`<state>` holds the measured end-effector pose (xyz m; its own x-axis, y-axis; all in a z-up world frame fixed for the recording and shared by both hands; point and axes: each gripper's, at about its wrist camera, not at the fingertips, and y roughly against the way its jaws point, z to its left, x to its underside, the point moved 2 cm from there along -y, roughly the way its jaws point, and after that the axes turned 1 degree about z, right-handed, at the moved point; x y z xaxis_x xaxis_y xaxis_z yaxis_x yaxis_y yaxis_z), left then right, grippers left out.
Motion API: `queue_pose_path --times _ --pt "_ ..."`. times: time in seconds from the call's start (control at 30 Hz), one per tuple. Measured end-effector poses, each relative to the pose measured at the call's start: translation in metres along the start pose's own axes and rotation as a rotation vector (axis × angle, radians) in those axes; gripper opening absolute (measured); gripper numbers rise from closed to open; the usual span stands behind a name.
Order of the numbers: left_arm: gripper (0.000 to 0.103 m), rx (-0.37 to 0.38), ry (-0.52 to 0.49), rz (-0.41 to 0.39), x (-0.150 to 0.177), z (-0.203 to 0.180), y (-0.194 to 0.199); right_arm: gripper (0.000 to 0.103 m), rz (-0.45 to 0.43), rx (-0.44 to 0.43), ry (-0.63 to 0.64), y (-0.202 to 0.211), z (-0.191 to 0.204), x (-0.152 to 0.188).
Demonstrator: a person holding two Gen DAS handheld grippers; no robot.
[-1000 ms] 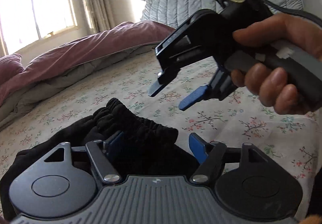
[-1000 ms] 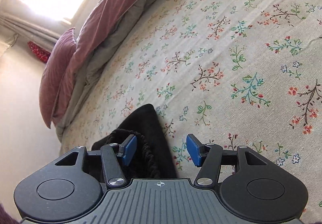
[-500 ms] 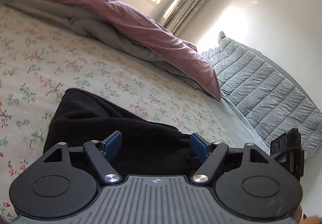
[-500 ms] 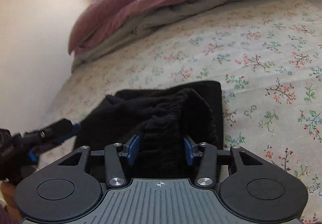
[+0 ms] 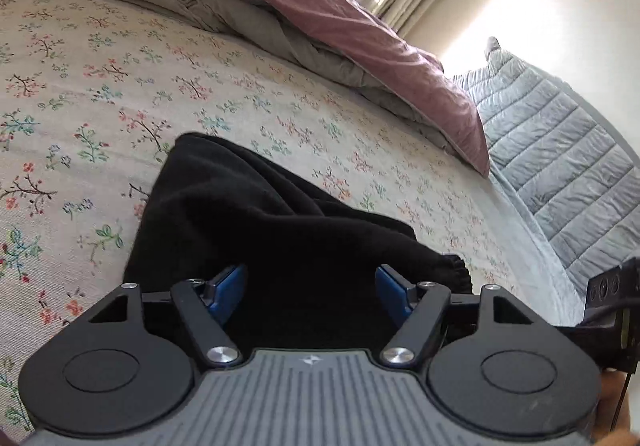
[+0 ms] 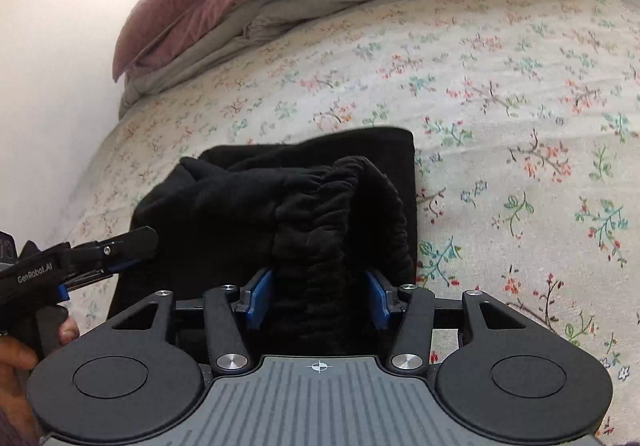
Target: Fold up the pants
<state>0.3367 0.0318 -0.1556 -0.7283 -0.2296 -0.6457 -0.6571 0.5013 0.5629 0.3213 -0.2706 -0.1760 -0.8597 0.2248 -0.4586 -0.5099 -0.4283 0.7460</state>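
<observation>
Black pants (image 5: 248, 221) lie bunched on the flowered bed sheet (image 5: 100, 85). My left gripper (image 5: 311, 288) hovers low over one end of them, open, with dark cloth under and between its blue pads (image 5: 228, 286). In the right wrist view the gathered elastic waistband (image 6: 340, 205) stands up in a ridge. It runs between the fingers of my right gripper (image 6: 318, 298), which is open with a slightly narrowed gap. The left gripper (image 6: 120, 246) reaches in from the left at the pants' edge, held by a hand (image 6: 24, 358).
A mauve duvet over a grey one (image 5: 320, 17) is heaped along the far side of the bed. A grey quilted headboard (image 5: 560, 149) rises at the right. A white wall (image 6: 60, 45) borders the bed's left side. Bare sheet (image 6: 520, 125) spreads right of the pants.
Both grippers have swung down onto the pants. The right one moved from beside the cloth to straddle the waistband, its gap narrowing slightly. The left one has lowered a little further.
</observation>
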Motion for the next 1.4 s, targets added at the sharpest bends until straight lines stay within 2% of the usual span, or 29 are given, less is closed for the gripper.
queue_pose_path --times 0.07,0.17,0.27,0.33,0.37,0.47,0.5,0.57,0.6,0.63,0.73,0.83,0.97,1.07,1.17,1.23,1.33,1.4 --pt "0.089 0.01 0.023 -0.039 -0.006 0.009 0.011 0.051 -0.051 -0.022 0.001 0.011 0.002 -0.002" --pt "0.089 0.012 0.045 -0.001 -0.006 0.018 0.005 0.052 0.018 0.024 -0.052 -0.007 -0.009 0.0" --pt "0.089 -0.056 -0.049 0.014 -0.002 0.005 -0.003 0.052 0.029 0.046 -0.037 -0.014 -0.008 -0.001" --pt "0.089 -0.07 -0.067 0.018 -0.002 0.001 -0.004 0.053 0.032 0.04 -0.05 -0.013 -0.011 -0.001" --pt "0.088 -0.059 -0.046 0.015 -0.004 0.004 -0.002 0.055 0.031 0.034 -0.049 -0.012 -0.012 -0.001" --pt "0.088 0.003 0.111 -0.048 -0.012 0.029 0.013 0.066 0.003 0.017 -0.044 -0.003 -0.015 -0.003" --pt "0.09 -0.013 0.146 -0.081 -0.016 0.037 0.021 0.068 -0.009 0.007 -0.051 0.001 -0.017 -0.003" --pt "0.102 -0.089 0.186 -0.158 -0.023 0.053 0.038 0.077 -0.032 0.026 -0.07 0.008 -0.023 -0.004" --pt "0.102 -0.098 0.218 -0.187 -0.025 0.063 0.045 0.086 -0.041 0.046 -0.076 0.01 -0.026 -0.004" --pt "0.102 -0.079 0.265 -0.194 -0.027 0.074 0.048 0.089 -0.034 0.053 -0.078 0.009 -0.029 -0.004" --pt "0.103 0.029 0.401 -0.13 -0.025 0.098 0.044 0.091 0.012 0.01 -0.12 0.003 -0.04 -0.004" --pt "0.103 0.063 0.42 -0.047 -0.02 0.099 0.031 0.093 0.038 -0.07 -0.208 -0.002 -0.05 -0.003" --pt "0.103 0.058 0.381 0.022 -0.014 0.089 0.014 0.098 0.097 -0.128 -0.307 -0.018 -0.062 0.002" --pt "0.103 0.045 0.331 0.08 -0.009 0.083 -0.001 0.099 0.092 -0.208 -0.385 -0.02 -0.071 0.002" --pt "0.103 0.026 0.269 0.087 -0.005 0.076 -0.011 0.099 0.096 -0.293 -0.496 -0.026 -0.08 0.005" --pt "0.103 0.009 0.209 0.085 -0.004 0.067 -0.016 0.099 0.099 -0.29 -0.476 -0.029 -0.075 0.005" --pt "0.102 -0.029 0.11 0.1 0.001 0.054 -0.021 0.102 0.103 -0.243 -0.356 -0.034 -0.056 0.005" --pt "0.098 -0.032 0.095 0.106 0.002 0.053 -0.021 0.102 0.095 -0.199 -0.279 -0.035 -0.042 0.006"
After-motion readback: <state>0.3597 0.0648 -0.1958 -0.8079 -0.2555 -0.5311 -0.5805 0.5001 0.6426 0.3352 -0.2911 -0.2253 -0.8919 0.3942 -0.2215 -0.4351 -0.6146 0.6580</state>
